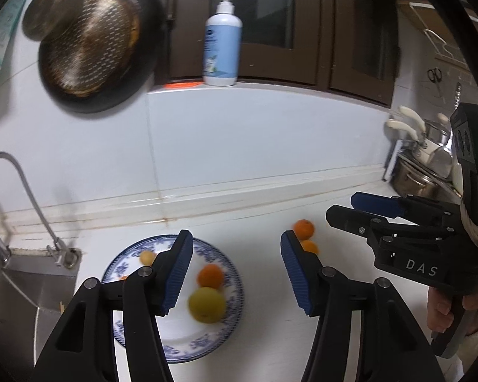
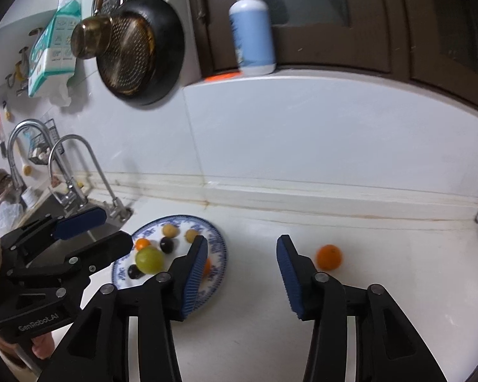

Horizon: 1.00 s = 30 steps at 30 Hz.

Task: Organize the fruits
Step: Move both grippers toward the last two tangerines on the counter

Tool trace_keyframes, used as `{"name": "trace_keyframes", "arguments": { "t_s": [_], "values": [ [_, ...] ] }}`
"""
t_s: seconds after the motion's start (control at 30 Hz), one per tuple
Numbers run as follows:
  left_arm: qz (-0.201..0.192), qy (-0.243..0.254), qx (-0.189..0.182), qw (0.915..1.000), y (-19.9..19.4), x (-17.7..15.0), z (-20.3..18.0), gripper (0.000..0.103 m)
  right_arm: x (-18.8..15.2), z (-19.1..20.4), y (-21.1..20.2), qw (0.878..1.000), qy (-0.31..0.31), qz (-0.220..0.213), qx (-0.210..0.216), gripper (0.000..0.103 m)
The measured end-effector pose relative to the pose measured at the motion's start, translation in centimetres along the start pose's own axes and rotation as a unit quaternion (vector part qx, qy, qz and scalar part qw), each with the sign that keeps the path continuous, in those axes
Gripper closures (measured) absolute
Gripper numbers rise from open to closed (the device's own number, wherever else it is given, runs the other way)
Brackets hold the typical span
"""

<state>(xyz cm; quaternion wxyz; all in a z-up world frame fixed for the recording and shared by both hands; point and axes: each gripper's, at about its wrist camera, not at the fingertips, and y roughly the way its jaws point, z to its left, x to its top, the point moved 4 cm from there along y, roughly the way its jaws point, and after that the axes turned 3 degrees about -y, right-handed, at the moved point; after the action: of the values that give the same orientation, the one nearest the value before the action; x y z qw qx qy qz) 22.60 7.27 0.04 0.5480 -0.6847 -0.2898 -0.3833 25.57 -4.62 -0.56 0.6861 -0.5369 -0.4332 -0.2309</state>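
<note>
- White kitchen counter (image 2: 382,286) backed by pale wall tiles, seen from two gripper-mounted cameras.
- Blue-and-white patterned plate (image 2: 218,245) lies flat on the counter, to the right of a steel sink (image 1: 22,299).
- On the plate: a large yellow-green fruit (image 2: 149,259), two small dark fruits (image 2: 167,244), two small pale yellow fruits (image 2: 170,230), a small orange fruit (image 2: 142,243) at the left, and another orange fruit (image 1: 210,275) near the right rim.
- Off the plate, to its right on the bare counter, sits an orange (image 2: 328,257); in the left wrist view a smaller orange fruit (image 1: 310,246) lies just in front of it.
- Left gripper (image 1: 235,273) hangs above the plate's right half, jaws spread wide, holding nothing.
- Right gripper (image 2: 240,277) hangs over the bare counter between the plate and the orange, jaws likewise spread wide and empty.
- Curved faucet (image 2: 79,172) rises at the sink's back edge.
- Dark pan (image 2: 140,51) with a perforated metal strainer in front hangs on the wall above, on the left.
- Pump bottle (image 1: 223,41), white and pale blue, stands on the ledge before a dark wooden window frame.
- Pots and utensils (image 1: 423,159) crowd the far right end of the counter.
</note>
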Motion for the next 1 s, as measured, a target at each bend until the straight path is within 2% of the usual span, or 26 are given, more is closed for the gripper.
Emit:
{"name": "trace_keyframes", "arguments": {
  "t_s": [0.1, 0.53, 0.73, 1.0],
  "values": [
    [0.001, 0.006, -0.012, 0.9999, 0.3, 0.0, -1.5, 0.045, -0.3, -1.2, -1.1, 1.0, 0.003, -0.004, -0.013, 0.053],
    [0.02, 0.022, -0.051, 0.9983, 3.7, -0.8, -7.0, 0.045, -2.3, -7.1, -2.9, 0.998, 0.024, 0.006, -0.057, 0.053],
    [0.047, 0.011, -0.07, 0.9964, 6.6, -1.9, -8.6, 0.045, -3.7, -9.6, -2.2, 0.997, 0.03, 0.02, -0.072, 0.053],
    [0.095, 0.012, -0.075, 0.9926, 11.5, -3.9, -10.2, 0.045, -5.8, -12.2, 0.1, 0.994, 0.041, 0.049, -0.084, 0.053]
  ]
}}
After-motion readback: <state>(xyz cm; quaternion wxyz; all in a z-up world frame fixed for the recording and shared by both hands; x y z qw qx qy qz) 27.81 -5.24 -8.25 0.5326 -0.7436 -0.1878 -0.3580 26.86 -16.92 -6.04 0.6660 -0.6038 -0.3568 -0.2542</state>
